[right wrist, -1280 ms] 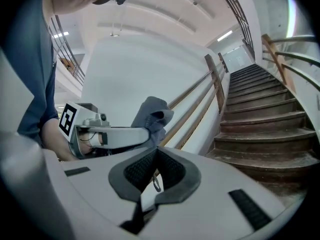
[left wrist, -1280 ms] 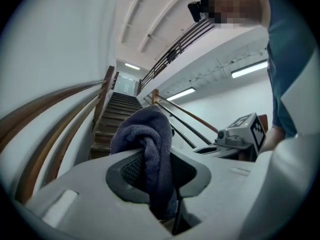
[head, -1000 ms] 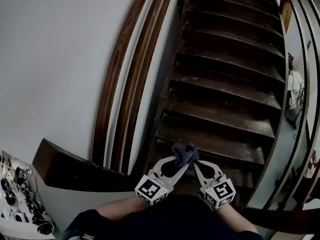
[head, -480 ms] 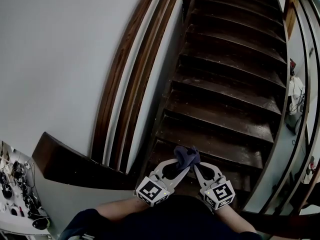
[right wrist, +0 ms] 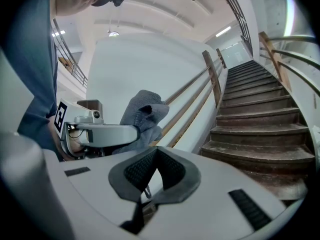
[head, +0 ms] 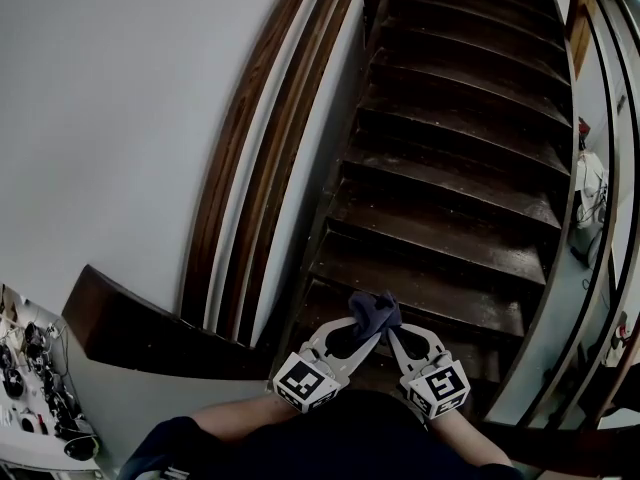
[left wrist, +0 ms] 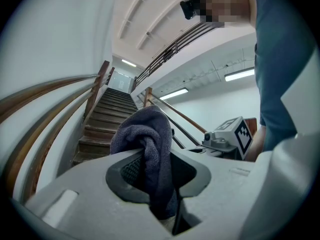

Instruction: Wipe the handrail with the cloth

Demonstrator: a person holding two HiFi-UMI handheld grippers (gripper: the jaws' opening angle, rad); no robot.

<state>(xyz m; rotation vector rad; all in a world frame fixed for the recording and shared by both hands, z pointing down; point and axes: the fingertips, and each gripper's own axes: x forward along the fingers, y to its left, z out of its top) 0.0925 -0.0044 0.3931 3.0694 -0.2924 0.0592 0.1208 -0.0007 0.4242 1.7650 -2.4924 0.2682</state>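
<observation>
Two claws are held close together in front of the person's body at the bottom step of the stairs (head: 450, 218). The left claw (left wrist: 150, 171) is clenched on a dark blue cloth (left wrist: 150, 139), which bunches above its tips and hangs down between them. The right claw (right wrist: 156, 156) is pressed closed with nothing in it, its tips just beside the cloth. The wooden handrail (head: 235, 158) runs up the white wall (head: 120, 118), apart from the cloth.
</observation>
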